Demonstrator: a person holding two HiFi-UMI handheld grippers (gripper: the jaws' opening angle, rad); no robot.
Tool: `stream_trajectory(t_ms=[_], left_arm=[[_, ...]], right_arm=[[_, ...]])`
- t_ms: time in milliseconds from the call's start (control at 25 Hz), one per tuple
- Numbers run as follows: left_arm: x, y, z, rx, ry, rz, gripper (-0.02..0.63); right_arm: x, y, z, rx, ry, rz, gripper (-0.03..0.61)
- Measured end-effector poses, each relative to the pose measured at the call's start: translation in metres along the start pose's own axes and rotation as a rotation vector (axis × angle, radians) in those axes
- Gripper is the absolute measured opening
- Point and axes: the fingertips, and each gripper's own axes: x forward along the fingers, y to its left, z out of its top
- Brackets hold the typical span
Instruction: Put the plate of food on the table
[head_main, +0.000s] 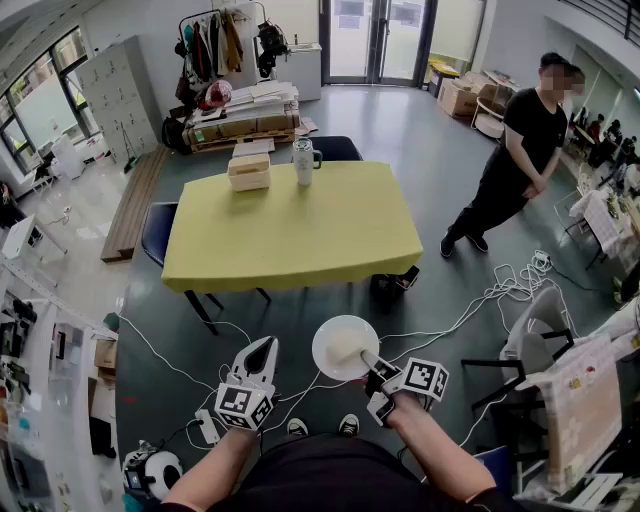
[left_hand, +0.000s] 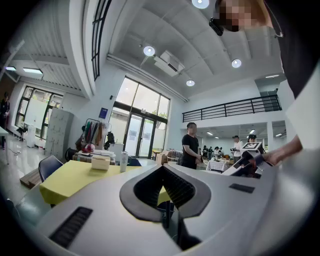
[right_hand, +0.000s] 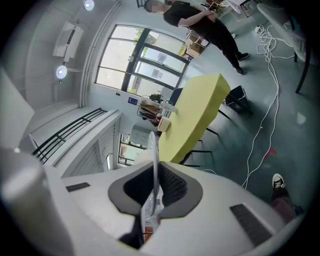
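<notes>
Right gripper: clamped on the near-right rim of the white plate. The right gripper view shows the rim edge-on between the pads. The plate is level and carries a pale mound of food near its middle.

Left gripper: jaws together with nothing between them. It is held just left of the plate and does not touch it.

Plate position: in the air over the floor, in front of the person's body. It is not over the surface.

Key relation: the yellow-covered surface lies straight ahead of the plate and well apart from it. Bare floor and loose cables lie between them. The long near edge of the surface runs crosswise to the line of approach.

- The near half of the surface is bare.
- A box and a tumbler stand along the far edge.
- A bystander stands off to the right, clear of the direct path.

Judgement: this is the carry phase, and the placement is not yet done.

- The plate hangs from one rim grip with the food side pointing away from the gripper, so any tilt toward the free rim could shift the food.
- The right gripper carries the load, and the left gripper is free to support the plate.
- The bare near half of the surface looks like the easiest place to set the plate down.
</notes>
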Motion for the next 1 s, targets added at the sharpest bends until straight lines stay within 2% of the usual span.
stream_trajectory(t_ms=[520, 760, 1000], left_arm=[[-0.009, 0.01, -0.004, -0.015, 0.006, 0.002, 0.008], [-0.013, 0.02, -0.006, -0.026, 0.009, -0.003, 0.008], [-0.02, 0.029, -0.006, -0.035, 0.006, -0.014, 0.008]], right_arm=[[0.004, 0.006, -0.007, -0.007, -0.024, 0.006, 0.031], [0.011, 0.017, -0.004, 0.025, -0.073, 0.061, 0.031], [0.016, 0.027, -0.01, 0.034, -0.091, 0.063, 0.031]])
